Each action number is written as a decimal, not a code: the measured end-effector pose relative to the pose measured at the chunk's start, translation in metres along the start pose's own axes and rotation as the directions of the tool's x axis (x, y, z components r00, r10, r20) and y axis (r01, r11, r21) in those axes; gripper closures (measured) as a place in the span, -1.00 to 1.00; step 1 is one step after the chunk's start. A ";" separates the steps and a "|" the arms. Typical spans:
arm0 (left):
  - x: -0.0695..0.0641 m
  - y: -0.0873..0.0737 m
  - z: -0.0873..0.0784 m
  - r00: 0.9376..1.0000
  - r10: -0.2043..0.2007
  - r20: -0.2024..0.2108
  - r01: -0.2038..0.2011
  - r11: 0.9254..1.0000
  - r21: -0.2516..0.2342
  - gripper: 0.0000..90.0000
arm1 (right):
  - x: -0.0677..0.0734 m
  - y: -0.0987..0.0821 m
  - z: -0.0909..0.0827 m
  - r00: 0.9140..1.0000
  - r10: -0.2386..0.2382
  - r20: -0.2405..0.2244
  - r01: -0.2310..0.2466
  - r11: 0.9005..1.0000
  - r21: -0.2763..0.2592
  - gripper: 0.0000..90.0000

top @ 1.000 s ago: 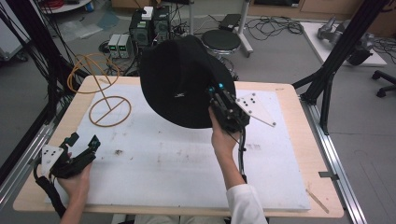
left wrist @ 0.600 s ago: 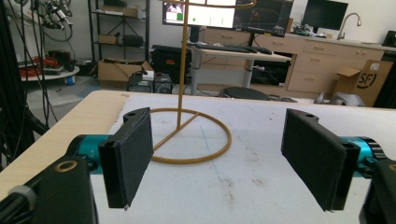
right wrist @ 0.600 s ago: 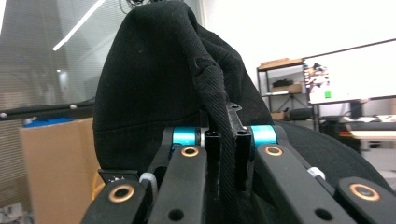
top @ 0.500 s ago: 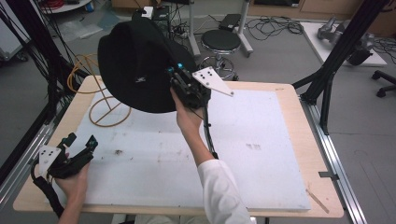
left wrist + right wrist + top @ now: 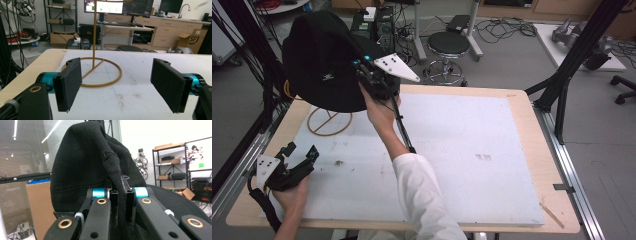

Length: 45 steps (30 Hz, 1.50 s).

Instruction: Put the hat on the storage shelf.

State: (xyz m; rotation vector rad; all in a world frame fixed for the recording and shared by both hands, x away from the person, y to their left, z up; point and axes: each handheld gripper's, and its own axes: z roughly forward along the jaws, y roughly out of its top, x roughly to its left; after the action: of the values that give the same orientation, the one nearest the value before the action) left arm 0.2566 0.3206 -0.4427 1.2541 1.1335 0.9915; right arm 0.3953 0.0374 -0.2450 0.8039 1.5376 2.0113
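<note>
Black fabric of the hat [image 5: 322,60] is bunching between my right gripper's [image 5: 121,205] fingers [image 5: 113,202], which are pinching tight on a fold of its brim; the crown is rising above and beyond the pads in the right gripper view. From the high view I am holding the hat aloft over the far left corner of the table [image 5: 522,125], directly above the gold wire stand [image 5: 329,122], hanging clear of the white mat [image 5: 462,150]. My left gripper [image 5: 117,85] is resting low near the table's near left edge, its fingers [image 5: 68,82] standing wide apart with nothing between them, and it is facing the stand's ring base [image 5: 100,72]
</note>
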 end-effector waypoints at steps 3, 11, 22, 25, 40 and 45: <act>-0.002 0.000 -0.001 1.000 0.018 0.007 -0.018 1.000 0.001 -0.44 | 0.005 -0.003 0.015 0.999 0.020 -0.026 -0.021 1.000 -0.004 0.95; -0.005 0.000 -0.004 0.999 0.052 0.016 -0.052 0.999 0.003 -0.43 | 0.013 -0.009 0.050 0.996 0.074 -0.045 -0.074 0.997 -0.005 0.95; -0.002 0.002 -0.007 0.999 0.031 0.009 -0.031 0.999 -0.011 -0.43 | 0.028 -0.028 0.080 0.998 0.049 -0.046 -0.045 0.997 0.068 0.95; -0.002 0.002 -0.007 1.000 0.024 0.007 -0.024 1.000 -0.015 -0.43 | 0.027 -0.035 0.085 0.998 0.058 -0.037 -0.055 0.995 0.086 0.95; 0.001 0.004 -0.007 1.000 0.007 -0.002 -0.007 1.000 -0.026 -0.43 | 0.020 -0.058 0.101 0.991 0.127 -0.051 -0.115 0.975 0.190 0.94; 0.001 0.004 -0.007 1.000 0.005 -0.002 -0.005 1.000 -0.027 -0.43 | 0.020 -0.063 0.104 0.994 0.099 -0.054 -0.082 0.962 0.261 0.92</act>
State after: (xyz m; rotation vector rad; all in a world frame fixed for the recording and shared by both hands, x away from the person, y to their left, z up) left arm 0.2502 0.3229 -0.4381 1.2355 1.1153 1.0092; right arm 0.4554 0.1382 -0.2824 0.9308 1.8607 1.9422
